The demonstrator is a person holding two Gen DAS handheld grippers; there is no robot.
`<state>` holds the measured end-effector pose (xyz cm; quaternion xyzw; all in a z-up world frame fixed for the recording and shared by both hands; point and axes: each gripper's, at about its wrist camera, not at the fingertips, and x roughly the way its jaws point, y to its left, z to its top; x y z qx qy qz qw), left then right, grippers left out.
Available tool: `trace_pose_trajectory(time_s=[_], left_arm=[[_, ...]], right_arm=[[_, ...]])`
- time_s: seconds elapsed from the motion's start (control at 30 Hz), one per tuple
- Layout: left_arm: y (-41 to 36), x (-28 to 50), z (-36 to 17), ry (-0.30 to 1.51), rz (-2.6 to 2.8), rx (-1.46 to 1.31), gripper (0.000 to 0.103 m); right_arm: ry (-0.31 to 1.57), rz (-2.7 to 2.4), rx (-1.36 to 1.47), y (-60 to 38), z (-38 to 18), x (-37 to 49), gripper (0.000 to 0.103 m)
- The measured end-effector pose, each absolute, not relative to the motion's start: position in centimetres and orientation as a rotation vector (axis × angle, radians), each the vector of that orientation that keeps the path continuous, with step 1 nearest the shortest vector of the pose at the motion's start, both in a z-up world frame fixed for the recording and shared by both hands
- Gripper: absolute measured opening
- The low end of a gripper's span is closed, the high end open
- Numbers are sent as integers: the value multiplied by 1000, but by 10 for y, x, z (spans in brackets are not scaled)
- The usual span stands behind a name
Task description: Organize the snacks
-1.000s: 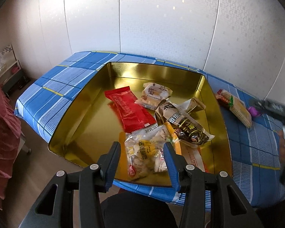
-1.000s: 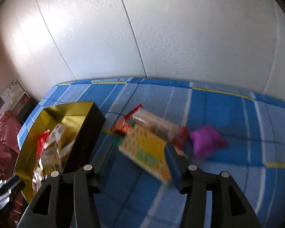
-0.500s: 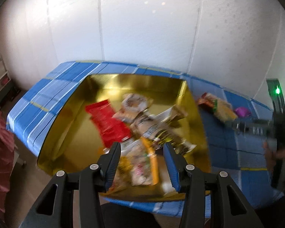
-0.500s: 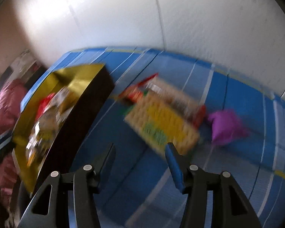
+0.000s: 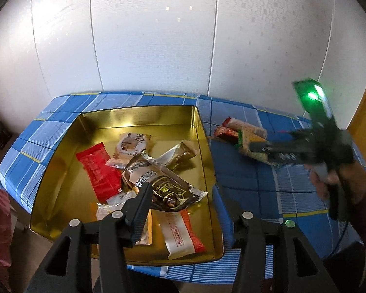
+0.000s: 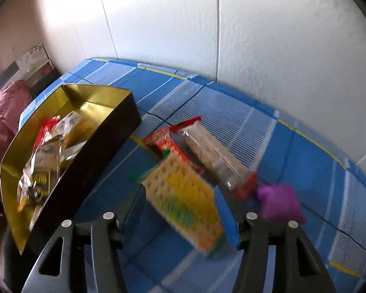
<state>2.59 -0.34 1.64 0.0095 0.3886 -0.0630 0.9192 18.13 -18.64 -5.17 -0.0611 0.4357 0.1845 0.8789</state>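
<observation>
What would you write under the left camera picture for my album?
Gold tin full of snack packets on a blue checked cloth; left gripper hovers, jaws opening.

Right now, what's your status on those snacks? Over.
Left gripper, fingers opening, empty, over gold tin. Right gripper, fingers opening around yellow cracker packet, outside tin. Long packet and purple packet crowd its far side.

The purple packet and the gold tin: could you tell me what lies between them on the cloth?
In the right wrist view, three snacks lie between the purple packet and the gold tin: a clear cracker sleeve, a red-orange packet and a yellow-green cracker pack.
</observation>
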Motion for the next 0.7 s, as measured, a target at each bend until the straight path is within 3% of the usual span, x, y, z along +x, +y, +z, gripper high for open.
trace_pose_trajectory(time_s=[0.2,0.33,0.53,0.7], left_arm=[[-10,30,16,804,-156,32,52],[-17,35,17,817,-187,36,52],[-44,52,26,833,-245,44,52],[-86,81,26,783,-300,260,52]], right_arm=[[1017,486,-115,-191,-73,179,66],[989,486,-176,-203,-77,141,65],[942,435,-22,-261,-80,89,65],[868,398,102,-297,-82,57,65]])
